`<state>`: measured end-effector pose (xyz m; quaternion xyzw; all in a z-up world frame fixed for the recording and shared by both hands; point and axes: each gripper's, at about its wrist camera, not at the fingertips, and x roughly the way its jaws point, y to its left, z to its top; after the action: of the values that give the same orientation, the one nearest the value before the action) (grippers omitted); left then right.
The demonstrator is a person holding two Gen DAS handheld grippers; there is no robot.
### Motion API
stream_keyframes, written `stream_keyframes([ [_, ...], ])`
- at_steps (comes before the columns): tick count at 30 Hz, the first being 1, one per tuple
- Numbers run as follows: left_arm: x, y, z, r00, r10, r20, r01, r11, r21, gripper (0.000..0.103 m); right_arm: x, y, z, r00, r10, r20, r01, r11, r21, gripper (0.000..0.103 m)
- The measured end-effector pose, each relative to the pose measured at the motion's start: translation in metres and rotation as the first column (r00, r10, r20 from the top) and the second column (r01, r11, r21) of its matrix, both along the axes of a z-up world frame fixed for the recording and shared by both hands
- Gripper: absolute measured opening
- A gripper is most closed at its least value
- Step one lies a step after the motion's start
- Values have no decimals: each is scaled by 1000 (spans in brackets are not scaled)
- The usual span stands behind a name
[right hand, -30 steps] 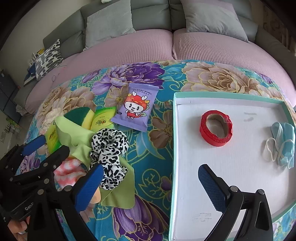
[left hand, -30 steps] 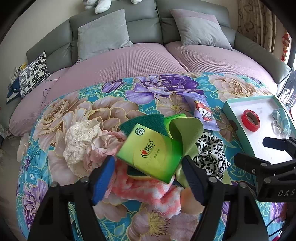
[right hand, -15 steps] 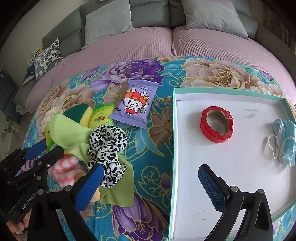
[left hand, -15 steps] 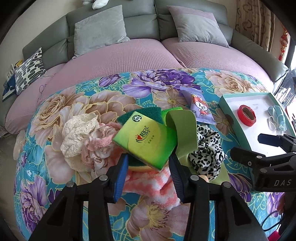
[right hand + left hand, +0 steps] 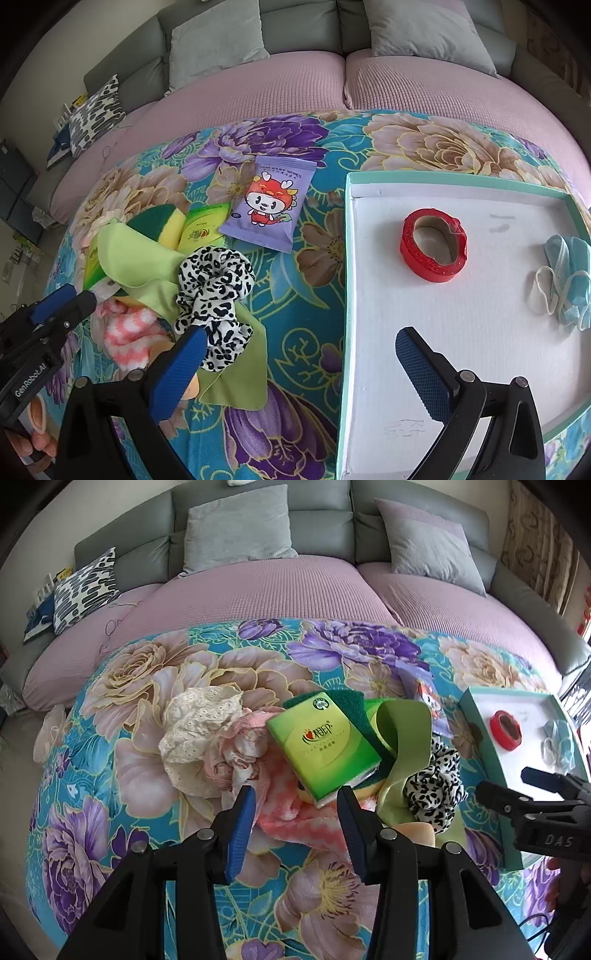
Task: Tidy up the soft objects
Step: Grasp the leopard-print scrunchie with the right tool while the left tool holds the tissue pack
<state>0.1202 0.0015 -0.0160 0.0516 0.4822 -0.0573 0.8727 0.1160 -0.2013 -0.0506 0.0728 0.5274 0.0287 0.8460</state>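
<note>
Blue rubber pads line both grippers. The left gripper (image 5: 295, 808) stands partly open, its jaws on either side of the near corner of the green tissue pack (image 5: 323, 751), close to it but with small gaps showing, so nothing is clamped. This pack lies tilted on top of the pile, at 12 o'clock from the tips. Under it is a pink-and-white fluffy cloth (image 5: 295, 812). At 10 o'clock sits a cream lace piece (image 5: 197, 734) touching a pale pink crumpled fabric (image 5: 236, 757). At 2 o'clock a light green cloth (image 5: 402, 738) drapes beside a leopard scrunchie (image 5: 432, 786).

The right gripper (image 5: 299, 354) is wide open and holds nothing. Its right finger hangs over the white tray (image 5: 461, 321), its left finger near the scrunchie. In the tray, at 1 o'clock, lie a red tape roll (image 5: 434, 251) and a blue face mask (image 5: 569, 273), apart from each other. At 11 o'clock, on the floral blanket (image 5: 306, 295), lies a purple wipes packet (image 5: 269, 203).
</note>
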Motion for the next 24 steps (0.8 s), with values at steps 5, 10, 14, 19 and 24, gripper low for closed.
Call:
stream_keyframes([
  [5, -3, 11, 13, 998, 53, 19, -51, 995, -82, 47, 0, 0, 0, 1000, 0, -1, 0, 1000, 0, 103],
  [10, 8, 12, 16, 993, 110, 34, -104, 984, -144, 47, 1, 2, 0, 1000, 2, 3, -2, 1000, -6, 103],
  [14, 18, 11, 9, 991, 130, 2, -127, 970, -209, 53, 2, 6, 0, 1000, 12, 3, -12, 1000, -14, 103],
  [19, 23, 6, 4, 990, 141, -17, -141, 961, -239, 56, 1, 8, 0, 1000, 21, 3, -21, 1000, -22, 103],
  [24, 28, -3, -3, 990, 138, -35, -143, 962, -232, 58, 2, 9, -1, 1000, 25, 1, -25, 999, -25, 103],
])
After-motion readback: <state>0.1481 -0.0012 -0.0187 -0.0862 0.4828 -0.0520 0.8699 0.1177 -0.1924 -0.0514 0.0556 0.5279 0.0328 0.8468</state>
